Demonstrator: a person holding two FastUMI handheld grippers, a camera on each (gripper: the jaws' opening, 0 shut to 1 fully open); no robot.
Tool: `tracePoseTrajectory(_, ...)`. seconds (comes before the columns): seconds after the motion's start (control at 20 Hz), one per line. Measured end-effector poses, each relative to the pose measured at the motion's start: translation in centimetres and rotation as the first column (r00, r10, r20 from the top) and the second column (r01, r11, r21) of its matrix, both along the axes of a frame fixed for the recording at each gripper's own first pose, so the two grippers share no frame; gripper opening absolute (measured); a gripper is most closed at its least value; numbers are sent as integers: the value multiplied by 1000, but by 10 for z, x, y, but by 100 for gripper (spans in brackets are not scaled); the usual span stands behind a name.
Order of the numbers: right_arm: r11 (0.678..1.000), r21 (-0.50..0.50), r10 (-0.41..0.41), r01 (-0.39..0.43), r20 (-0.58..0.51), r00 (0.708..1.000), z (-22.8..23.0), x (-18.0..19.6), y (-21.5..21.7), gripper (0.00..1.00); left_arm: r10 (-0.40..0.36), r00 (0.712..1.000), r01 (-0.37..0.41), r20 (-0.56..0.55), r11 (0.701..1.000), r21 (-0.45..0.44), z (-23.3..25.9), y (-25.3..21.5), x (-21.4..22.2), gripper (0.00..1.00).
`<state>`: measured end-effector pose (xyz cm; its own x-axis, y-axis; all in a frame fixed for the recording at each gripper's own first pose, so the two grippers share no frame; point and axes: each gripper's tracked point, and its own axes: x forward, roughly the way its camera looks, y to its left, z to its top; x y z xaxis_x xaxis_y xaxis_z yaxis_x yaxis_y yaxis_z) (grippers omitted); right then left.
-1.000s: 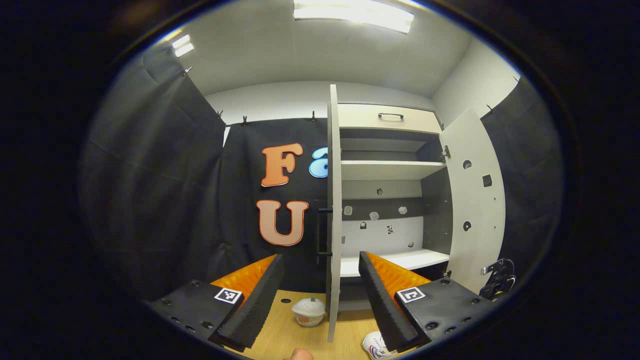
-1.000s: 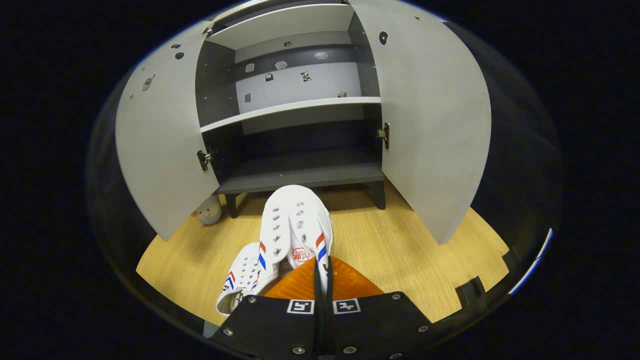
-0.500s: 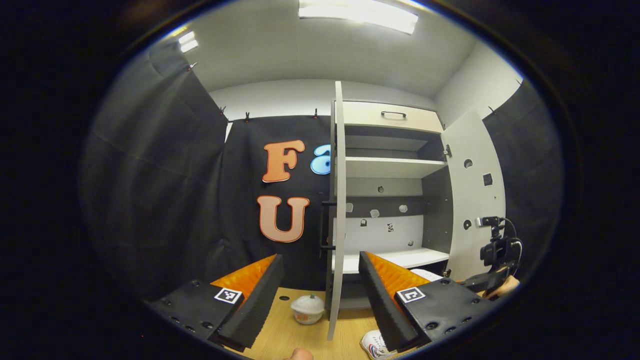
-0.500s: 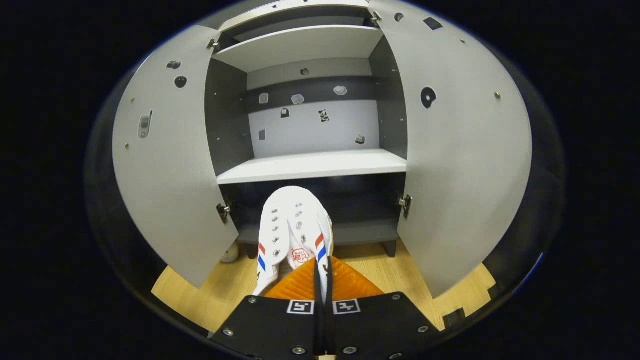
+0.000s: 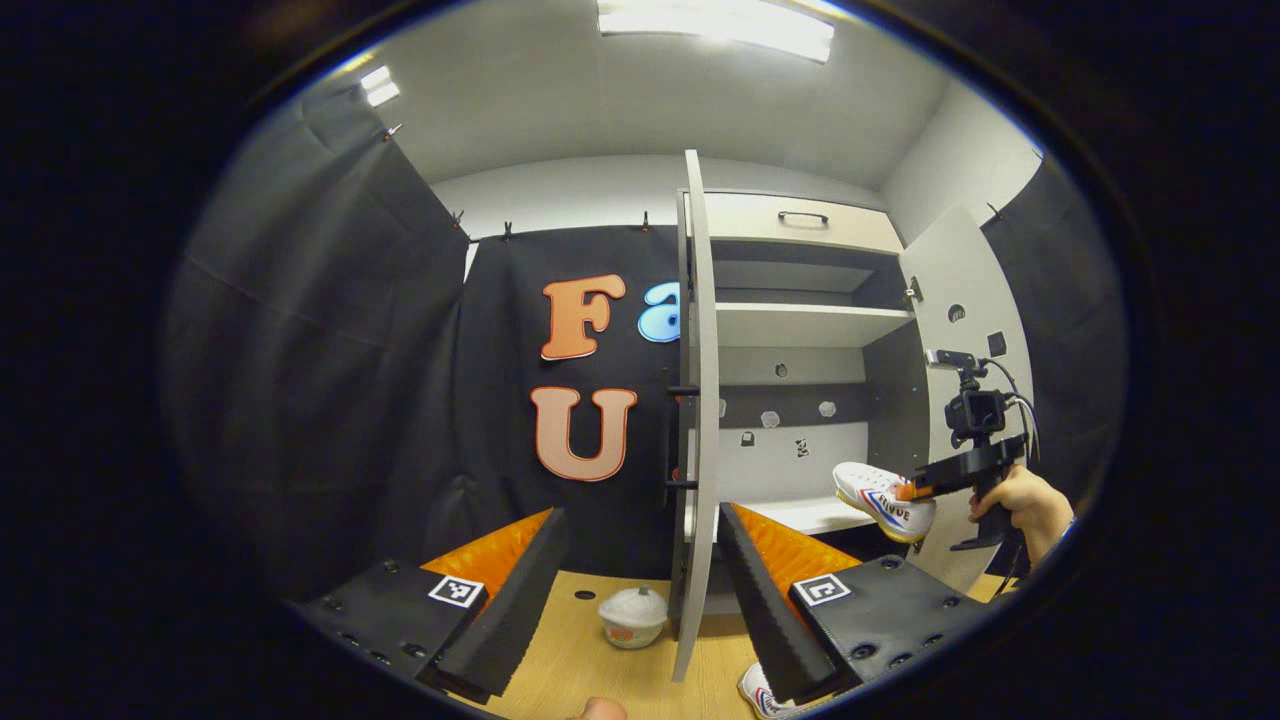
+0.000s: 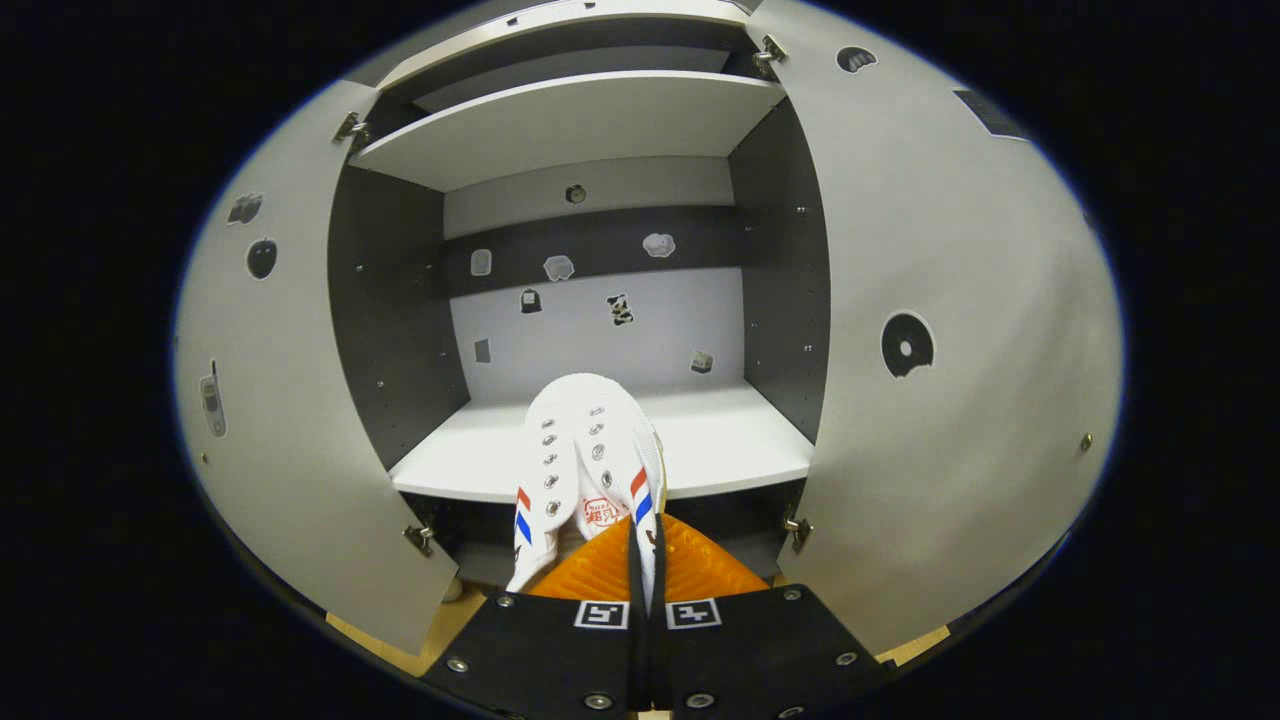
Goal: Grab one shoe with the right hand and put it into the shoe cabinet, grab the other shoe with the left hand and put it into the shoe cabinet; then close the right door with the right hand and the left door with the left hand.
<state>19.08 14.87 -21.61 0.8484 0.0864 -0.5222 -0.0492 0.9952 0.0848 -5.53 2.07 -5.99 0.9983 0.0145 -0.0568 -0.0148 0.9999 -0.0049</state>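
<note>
The shoe cabinet [image 6: 600, 110] stands wide open, its left door [image 6: 290, 400] and right door [image 6: 950, 330] swung out to either side, and a pale middle shelf [image 6: 720, 440] lies straight ahead in the right gripper view. The step in hand looks like the first one: carrying a shoe to the cabinet with the right hand. The right gripper [image 6: 640, 545] has its fingers pressed nearly together on the heel end of a white shoe [image 6: 585, 450] with red and blue stripes, toe pointing at the shelf and held in the air just in front of its edge; the left gripper view shows the same shoe [image 5: 885, 495] hanging beside the right door, with a hand [image 5: 1020, 500] behind it. The next move, I judge, calls for pushing the shoe forward over the shelf, lowering it until the sole rests, then letting go. The left gripper [image 5: 640, 570] is spread wide and holds nothing, near the edge-on left door. The other shoe [image 5: 760, 690] lies on the wooden floor [image 5: 590, 670], mostly cut off behind a finger. A small white lidded cup [image 5: 630, 615] sits on the floor by the door; what it is I cannot make out.
</note>
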Motion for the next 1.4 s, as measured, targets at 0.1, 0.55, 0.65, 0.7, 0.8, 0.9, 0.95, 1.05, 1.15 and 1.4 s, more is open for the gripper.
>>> tracePoseTrajectory(0.1, 1000, -21, -23, 23, -7, 1000, -1, 32, -5, 0, 15, 1000, -15, -4, 1000, -2, -2, 6, 1, 96)
tracePoseTrajectory(0.55, 994, -40, -106, 102, -87, 991, -52, 162, -2, 0, 143, 989, -146, 41, 987, 70, 11, 41, 14, 96)
tracePoseTrajectory(0.65, 994, -32, -106, 103, -97, 990, -67, 178, 2, 0, 153, 988, -155, 37, 985, 75, 7, 42, 21, 96)
tracePoseTrajectory(0.7, 994, -30, -105, 103, -103, 989, -73, 185, 3, 0, 151, 988, -153, 39, 986, 73, 6, 41, 22, 96)
tracePoseTrajectory(0.8, 994, -42, -107, 103, -115, 988, -84, 189, -2, 0, 140, 989, -143, 44, 987, 68, 6, 36, 26, 96)
tracePoseTrajectory(0.9, 995, -31, -98, 95, -113, 989, -82, 187, -1, 2, 129, 991, -131, 48, 990, 60, 8, 28, 29, 96)
tracePoseTrajectory(0.95, 997, -19, -81, 80, -98, 992, -74, 184, 2, 8, 123, 991, -125, 48, 991, 54, 9, 24, 31, 96)
tracePoseTrajectory(1.05, 995, -59, -86, 85, -20, 996, -49, 179, -9, 29, 107, 993, -109, 47, 993, 44, 10, 13, 30, 96)
tracePoseTrajectory(1.15, 995, -51, -82, 84, 42, 996, -20, 163, -13, 57, 87, 995, -89, 47, 995, 34, 12, -1, 27, 96)
tracePoseTrajectory(1.4, 1000, -8, -29, 30, 107, 994, 11, 99, -19, 93, 31, 999, -31, 36, 999, 21, 14, -38, 13, 96)
